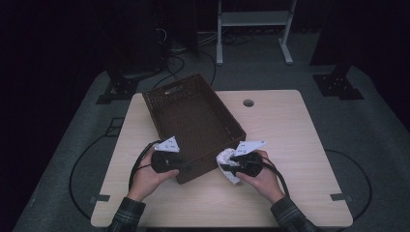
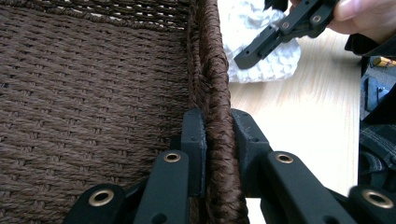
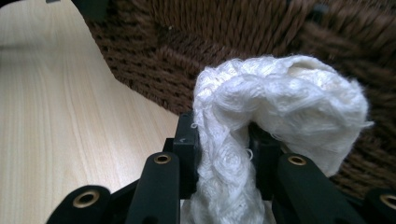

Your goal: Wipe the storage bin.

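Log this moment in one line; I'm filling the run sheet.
left gripper: shut on basket rim | right gripper: shut on white cloth | cloth outside basket

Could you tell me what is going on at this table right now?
A person is working with a handheld gripper in each hand. The left gripper is clamped on the rim of the brown woven basket, at its near wall, holding it on the wooden table. The right gripper pinches a white cloth, bunched up, just outside the basket's near right corner. The cloth is not yet in the basket, whose inside looks empty in the high view.
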The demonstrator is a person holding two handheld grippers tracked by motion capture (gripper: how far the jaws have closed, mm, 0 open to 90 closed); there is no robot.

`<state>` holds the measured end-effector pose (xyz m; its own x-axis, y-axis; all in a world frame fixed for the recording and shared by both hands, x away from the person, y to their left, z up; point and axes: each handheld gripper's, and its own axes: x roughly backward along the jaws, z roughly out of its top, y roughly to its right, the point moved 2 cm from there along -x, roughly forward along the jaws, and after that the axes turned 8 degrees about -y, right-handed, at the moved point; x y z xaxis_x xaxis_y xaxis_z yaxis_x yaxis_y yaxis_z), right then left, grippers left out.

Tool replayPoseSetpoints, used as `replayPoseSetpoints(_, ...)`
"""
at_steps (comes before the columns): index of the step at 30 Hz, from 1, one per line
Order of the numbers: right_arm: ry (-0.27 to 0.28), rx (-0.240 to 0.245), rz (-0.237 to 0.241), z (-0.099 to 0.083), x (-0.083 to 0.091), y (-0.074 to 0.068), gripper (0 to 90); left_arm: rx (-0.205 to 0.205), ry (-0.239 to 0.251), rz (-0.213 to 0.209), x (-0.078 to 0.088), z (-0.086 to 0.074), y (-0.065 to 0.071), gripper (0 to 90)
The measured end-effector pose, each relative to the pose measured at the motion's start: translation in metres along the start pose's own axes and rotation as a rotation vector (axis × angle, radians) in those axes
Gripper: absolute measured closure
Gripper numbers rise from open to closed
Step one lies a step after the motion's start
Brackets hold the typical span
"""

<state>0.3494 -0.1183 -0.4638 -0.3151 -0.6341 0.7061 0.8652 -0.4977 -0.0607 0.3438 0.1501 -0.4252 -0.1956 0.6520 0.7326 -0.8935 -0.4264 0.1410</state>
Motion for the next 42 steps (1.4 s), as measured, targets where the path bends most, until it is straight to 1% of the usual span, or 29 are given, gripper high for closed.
replayPoseSetpoints(4, -0.029, -0.003, 0.003, -0.004, -0.008, 0.002, 69.3, 0.000, 0.000, 0.001, 0.000, 0.000, 0.000, 76.2)
replayPoseSetpoints(8, -0.065, 0.006, -0.007, -0.008, -0.018, 0.002, 69.3, 0.000, -0.001, 0.000, 0.000, 0.000, 0.000, 76.3)
replayPoseSetpoints(13, -0.083, -0.001, -0.006, -0.012, -0.024, 0.003, 69.4, -0.001, -0.002, 0.000, 0.000, 0.000, 0.000, 76.3)
replayPoseSetpoints(18, -0.078, -0.015, 0.002, -0.013, -0.025, 0.004, 69.5, 0.000, -0.002, 0.001, 0.000, 0.000, 0.000, 76.3)
replayPoseSetpoints(22, -0.084, 0.003, -0.018, -0.012, -0.019, 0.001, 69.4, -0.001, 0.000, 0.001, 0.000, 0.000, 0.000, 76.2)
replayPoseSetpoints(24, -0.070, 0.008, -0.022, -0.011, -0.013, -0.002, 69.4, 0.001, 0.002, 0.000, 0.000, 0.000, 0.000, 76.3)
replayPoseSetpoints(27, -0.033, 0.007, -0.025, -0.008, -0.001, -0.006, 69.4, 0.000, 0.001, 0.000, 0.000, 0.000, 0.000, 76.4)
replayPoseSetpoints(31, 0.021, 0.007, -0.016, -0.001, 0.014, -0.009, 69.4, 0.000, 0.001, 0.000, 0.000, 0.000, 0.000, 76.3)
replayPoseSetpoints(39, 0.093, 0.032, -0.020, 0.011, 0.029, -0.015, 69.4, -0.002, -0.001, 0.002, 0.000, 0.000, 0.000, 76.4)
replayPoseSetpoints(42, 0.104, 0.040, -0.017, 0.015, 0.031, -0.017, 69.4, 0.000, -0.001, 0.001, 0.000, 0.000, 0.000, 76.5)
